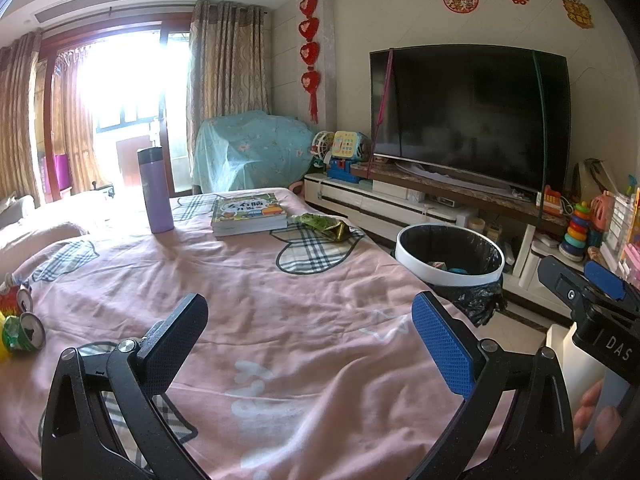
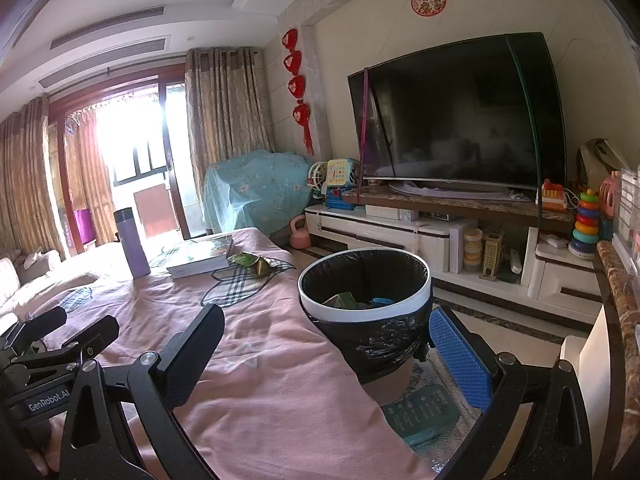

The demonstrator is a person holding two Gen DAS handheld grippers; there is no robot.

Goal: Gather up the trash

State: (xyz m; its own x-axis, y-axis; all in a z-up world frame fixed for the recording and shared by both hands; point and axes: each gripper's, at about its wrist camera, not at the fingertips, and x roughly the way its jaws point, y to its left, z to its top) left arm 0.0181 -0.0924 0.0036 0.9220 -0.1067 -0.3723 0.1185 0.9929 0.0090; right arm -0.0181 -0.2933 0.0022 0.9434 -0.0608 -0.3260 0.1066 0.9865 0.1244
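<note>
A crumpled green snack wrapper (image 1: 326, 227) lies on the pink cloth beside a stack of books (image 1: 248, 213); the right wrist view shows the wrapper (image 2: 256, 263) too. Crushed cans (image 1: 22, 320) lie at the cloth's left edge. The white bin with a black liner (image 1: 450, 256) stands off the table's right side, with some trash inside, and looms close in the right wrist view (image 2: 366, 300). My left gripper (image 1: 310, 344) hovers open over the cloth, empty. My right gripper (image 2: 328, 356) is open and empty, just before the bin.
A purple flask (image 1: 154, 190) stands upright left of the books. A TV (image 1: 468, 112) sits on a low white cabinet (image 1: 400, 204) with toys around it. A covered chair (image 1: 250, 152) stands by the window. A floor mat (image 2: 424, 412) lies under the bin.
</note>
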